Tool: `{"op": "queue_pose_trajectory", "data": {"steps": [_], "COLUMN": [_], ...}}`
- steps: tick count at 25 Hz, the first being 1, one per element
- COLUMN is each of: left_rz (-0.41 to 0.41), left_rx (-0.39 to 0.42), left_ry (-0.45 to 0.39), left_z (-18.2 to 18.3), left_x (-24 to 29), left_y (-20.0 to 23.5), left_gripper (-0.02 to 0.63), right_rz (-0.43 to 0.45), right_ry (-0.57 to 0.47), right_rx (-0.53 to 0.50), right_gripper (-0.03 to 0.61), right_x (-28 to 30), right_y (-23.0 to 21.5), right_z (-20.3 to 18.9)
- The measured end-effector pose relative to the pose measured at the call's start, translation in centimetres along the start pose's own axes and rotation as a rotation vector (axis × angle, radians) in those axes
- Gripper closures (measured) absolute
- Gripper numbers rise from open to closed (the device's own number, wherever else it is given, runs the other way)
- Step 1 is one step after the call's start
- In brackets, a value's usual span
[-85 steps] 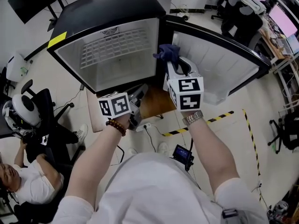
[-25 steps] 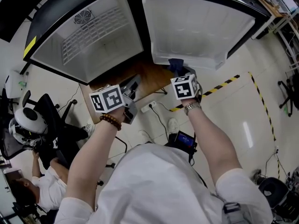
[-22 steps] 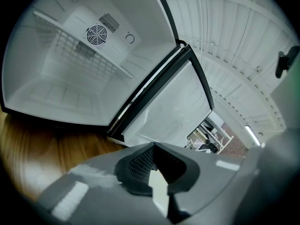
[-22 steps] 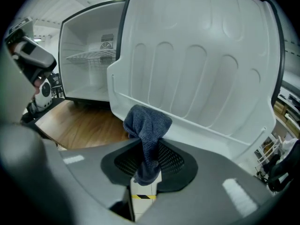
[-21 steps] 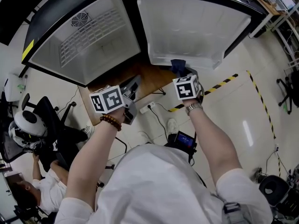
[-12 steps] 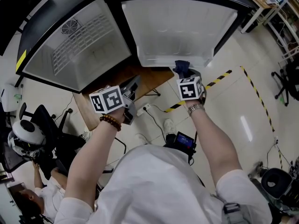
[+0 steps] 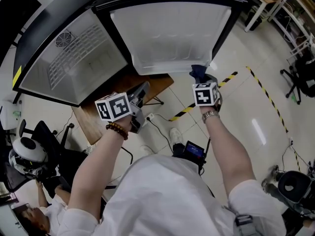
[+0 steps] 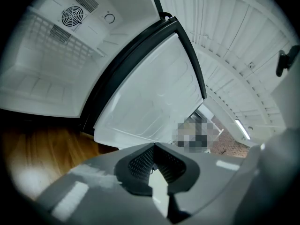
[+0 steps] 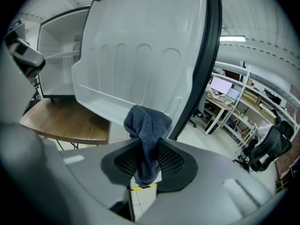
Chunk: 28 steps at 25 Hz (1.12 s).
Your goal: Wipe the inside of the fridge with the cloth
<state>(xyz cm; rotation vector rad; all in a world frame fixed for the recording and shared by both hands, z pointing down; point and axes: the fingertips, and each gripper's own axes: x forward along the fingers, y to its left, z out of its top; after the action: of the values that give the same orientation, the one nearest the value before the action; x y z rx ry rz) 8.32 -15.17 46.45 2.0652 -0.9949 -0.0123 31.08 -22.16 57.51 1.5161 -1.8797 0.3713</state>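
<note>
Pinching the blue cloth, the right claw is right by the bottom edge of the door. The left claw is pressed together, with nothing in it. The cloth is soft and floppy, so I think hard rubbing could tug it out. The door is smooth white plastic with round bumps. The fridge has a wire shelf.

The right claw pinches a blue cloth near the fridge door.
</note>
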Motion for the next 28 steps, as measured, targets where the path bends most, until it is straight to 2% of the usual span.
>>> {"op": "queue_pose_trajectory", "data": {"steps": [9, 28], "left_rz": [-0.026, -0.088], "left_rx": [0.015, 0.024], "left_ry": [0.013, -0.003], "left_z": [0.0, 1.5], "left_x": [2.2, 5.4], "left_y": [-1.6, -3.8], "left_gripper": [0.611, 0.611], "right_rz": [-0.025, -0.071], "right_ry": [-0.062, -0.412], "right_rx": [0.004, -0.056], "right_gripper": [0.495, 0.495], "right_x": [-2.0, -11.1], "right_y": [-2.8, -7.0], "right_z": [1.3, 14.9]}}
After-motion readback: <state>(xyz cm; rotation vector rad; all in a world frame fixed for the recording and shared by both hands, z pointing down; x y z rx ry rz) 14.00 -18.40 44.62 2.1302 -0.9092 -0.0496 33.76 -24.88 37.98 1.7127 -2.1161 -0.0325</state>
